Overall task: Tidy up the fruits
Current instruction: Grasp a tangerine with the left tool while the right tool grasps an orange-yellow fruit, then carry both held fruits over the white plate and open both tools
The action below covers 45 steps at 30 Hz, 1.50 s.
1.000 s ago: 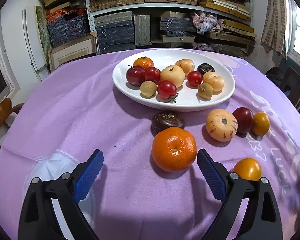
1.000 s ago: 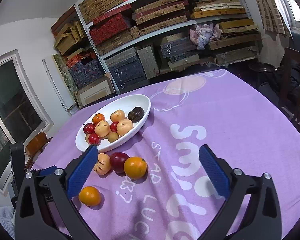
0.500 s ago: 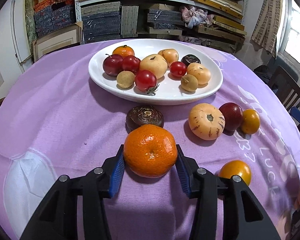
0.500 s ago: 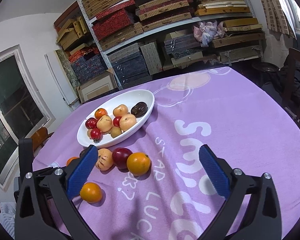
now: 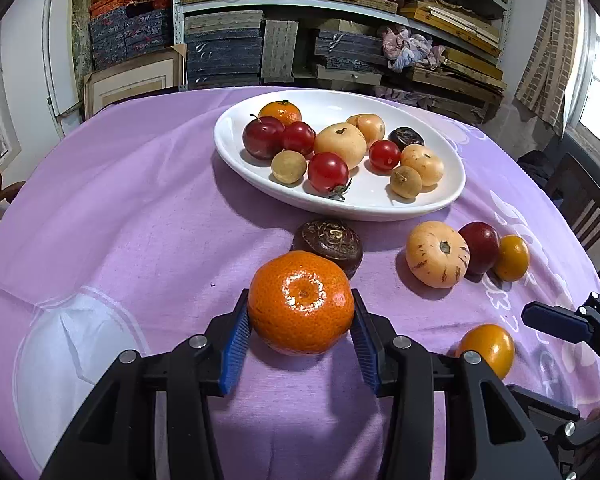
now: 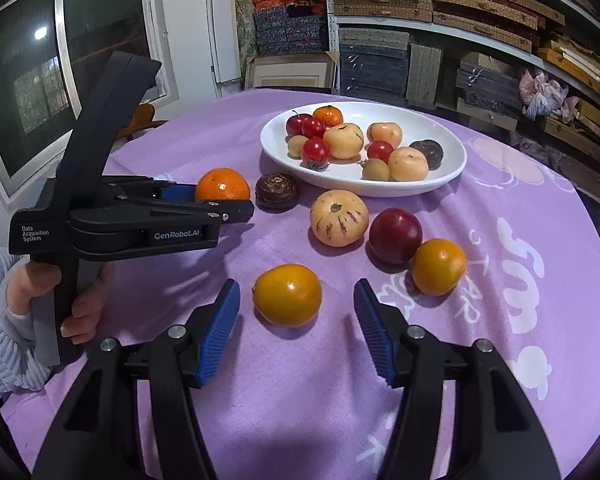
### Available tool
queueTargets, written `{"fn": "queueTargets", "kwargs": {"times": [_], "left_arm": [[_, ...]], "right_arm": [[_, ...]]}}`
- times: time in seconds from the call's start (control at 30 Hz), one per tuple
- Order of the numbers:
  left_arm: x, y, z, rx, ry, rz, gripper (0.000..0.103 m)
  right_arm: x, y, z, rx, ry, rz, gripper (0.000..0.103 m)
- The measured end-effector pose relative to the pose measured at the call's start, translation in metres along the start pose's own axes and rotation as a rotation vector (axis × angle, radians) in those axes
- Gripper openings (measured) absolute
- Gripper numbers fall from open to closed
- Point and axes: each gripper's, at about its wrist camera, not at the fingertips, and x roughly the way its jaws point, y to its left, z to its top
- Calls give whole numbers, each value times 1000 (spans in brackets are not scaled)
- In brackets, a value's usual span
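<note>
Mandarin (image 5: pixel 301 302) lies before the mangosteen (image 5: pixel 327 245), plate (image 5: pixel 440 204) behind

left gripper (image 5: pixel 300 340): blue pads pressed on both sides of the big orange (image 5: pixel 301 301), near centre
brown fruit (image 5: pixel 327 245): just behind the orange, touching it
plate (image 5: pixel 440 200): white oval, far centre, holds mixed red, tan, orange and dark fruit
right cluster: striped tan fruit (image 5: pixel 437 254), dark red plum (image 5: pixel 480 247), small yellow-orange fruit (image 5: pixel 511 258), touching in a row
near right: another yellow-orange fruit (image 5: pixel 487 349), right gripper (image 5: pixel 556 322) fingertip just beyond it
cloth (image 5: pixel 140 208): purple
</note>
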Motion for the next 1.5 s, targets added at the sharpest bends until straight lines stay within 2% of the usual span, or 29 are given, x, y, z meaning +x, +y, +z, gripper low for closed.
{"fn": "queueTargets", "kwargs": {"times": [0.07, 0.27, 0.33, 0.37, 0.53, 0.7, 0.77, 0.93, 1.03, 1.2, 1.4, 1.5], "left_arm": [[1, -1, 0, 0, 3, -4, 47], [4, -2, 1, 3, 10, -9, 47], [4, -2, 1, 3, 13, -10, 47], [4, -2, 1, 2, 13, -10, 47], [3, -2, 0, -3, 10, -12, 47], [-8, -4, 3, 3, -27, -27, 47], [-11, -4, 13, -1, -32, -48, 47], [-11, -10, 67, 55, -71, -2, 47], [5, -9, 106, 36, -59, -5, 47], [51, -16, 161, 49, -10, 28, 48], [107, -20, 181, 52, 34, 62, 48], [114, -29, 182, 89, -6, 76, 50]], "right_arm": [[1, 0, 1, 8, -5, 4, 58], [19, 8, 6, -9, 56, 21, 56], [23, 11, 6, -18, 79, 13, 48], [24, 10, 6, -16, 83, 10, 40], [25, 5, 6, 9, 80, 13, 40], [8, -2, 4, 32, 29, 6, 40], [-2, -9, 10, 51, -4, 6, 40], [-12, -32, 55, 39, -49, -77, 40], [4, -35, 85, 4, -42, -104, 40], [47, -25, 116, -28, -19, -66, 40], [93, -28, 128, -33, 34, -55, 40], [105, -34, 130, -34, 53, -60, 41]]}}
